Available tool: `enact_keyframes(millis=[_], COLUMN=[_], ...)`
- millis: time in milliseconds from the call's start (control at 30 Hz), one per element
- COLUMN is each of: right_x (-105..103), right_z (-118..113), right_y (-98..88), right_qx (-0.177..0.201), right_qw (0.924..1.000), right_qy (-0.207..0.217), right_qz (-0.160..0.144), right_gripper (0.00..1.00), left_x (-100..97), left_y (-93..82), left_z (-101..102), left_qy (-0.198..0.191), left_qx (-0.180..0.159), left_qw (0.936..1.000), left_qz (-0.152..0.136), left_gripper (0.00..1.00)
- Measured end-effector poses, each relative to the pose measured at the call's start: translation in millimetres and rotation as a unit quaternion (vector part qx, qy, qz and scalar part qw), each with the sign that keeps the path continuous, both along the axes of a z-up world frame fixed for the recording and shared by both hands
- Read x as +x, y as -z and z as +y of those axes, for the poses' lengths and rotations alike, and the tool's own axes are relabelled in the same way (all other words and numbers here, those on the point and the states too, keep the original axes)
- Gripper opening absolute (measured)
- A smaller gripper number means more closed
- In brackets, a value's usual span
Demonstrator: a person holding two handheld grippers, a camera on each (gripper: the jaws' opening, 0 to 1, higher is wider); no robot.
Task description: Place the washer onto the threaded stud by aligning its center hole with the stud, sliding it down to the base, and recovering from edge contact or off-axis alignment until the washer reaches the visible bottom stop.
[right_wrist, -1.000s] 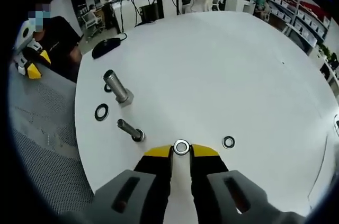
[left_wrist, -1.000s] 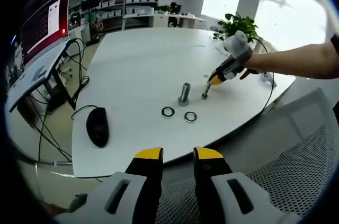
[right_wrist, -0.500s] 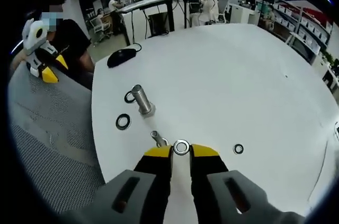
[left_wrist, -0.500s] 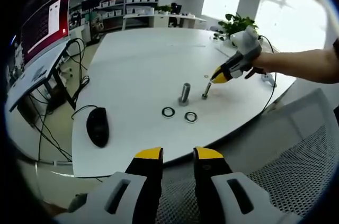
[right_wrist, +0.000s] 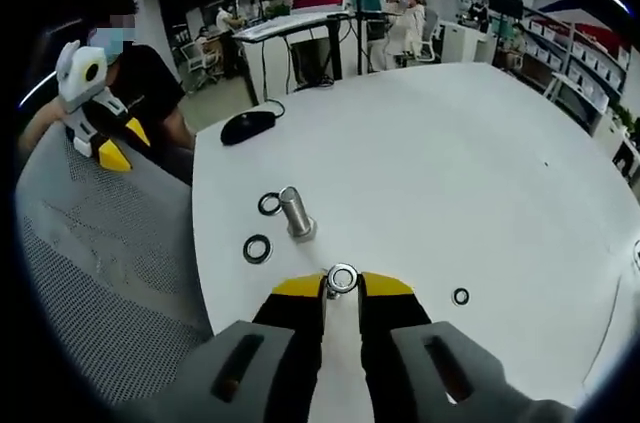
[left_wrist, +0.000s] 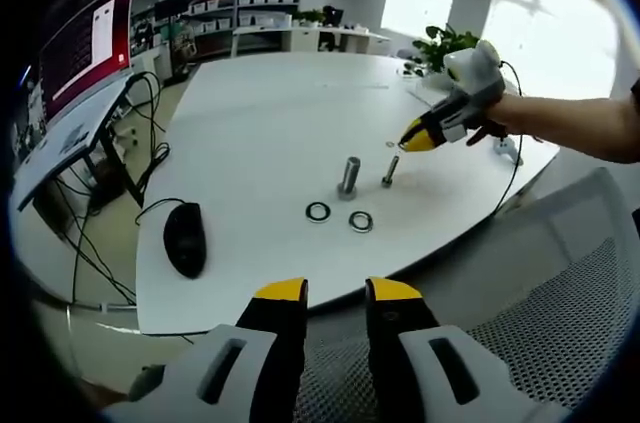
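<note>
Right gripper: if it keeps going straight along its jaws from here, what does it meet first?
Probably the thin stud right below: the right gripper, shut on the washer, hovers over it, tips angled down. Depth is unclear; it might miss and hit the table.

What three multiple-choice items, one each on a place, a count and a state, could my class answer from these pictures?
1. Where does the mouse lie on the table?
A. Near the edge, away from the studs
B. Between the studs
C. Under the plant

2. How many dark washers lie flat close to the thick stud?
A. None
B. Five
C. Two

3. What is the state of the right tool?
A. Open, empty
B. Shut on a washer
C. Shut on the mouse

Answers:
1. A: the mouse sits by the edge of the table.
2. C: two dark washers lie by the thick stud.
3. B: the right tool pinches a shiny washer.
</note>
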State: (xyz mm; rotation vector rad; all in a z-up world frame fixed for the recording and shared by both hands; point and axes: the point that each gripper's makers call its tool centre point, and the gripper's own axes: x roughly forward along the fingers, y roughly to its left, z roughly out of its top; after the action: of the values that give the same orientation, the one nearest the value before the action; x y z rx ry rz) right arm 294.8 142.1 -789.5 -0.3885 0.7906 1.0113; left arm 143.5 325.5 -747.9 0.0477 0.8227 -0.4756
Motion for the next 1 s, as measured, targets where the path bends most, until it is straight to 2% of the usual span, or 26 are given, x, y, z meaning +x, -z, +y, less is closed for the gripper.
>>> enact_keyframes(millis=[567,1000], right_x=[-7.3,-4.0], right_z=[8.4,10.4], right_y=[8.5,9.8], right_qx=[-0.025,-0.034], right_qw=[0.999,0.9986], right_qy=[-0.037,-0.041], right_qz=[0.003,0.003], right_gripper=[0.14,0.14], left_x=[-0.3,0.1], left_y=[-0.8,-0.3], left_z=[-1.5,-0.3], left_qy=[0.0,0.001], left_qx=[0.001,0.0], left_qw=[1.0,1.0], left_qz=[0.0,0.0], left_gripper=[0.21,0.21])
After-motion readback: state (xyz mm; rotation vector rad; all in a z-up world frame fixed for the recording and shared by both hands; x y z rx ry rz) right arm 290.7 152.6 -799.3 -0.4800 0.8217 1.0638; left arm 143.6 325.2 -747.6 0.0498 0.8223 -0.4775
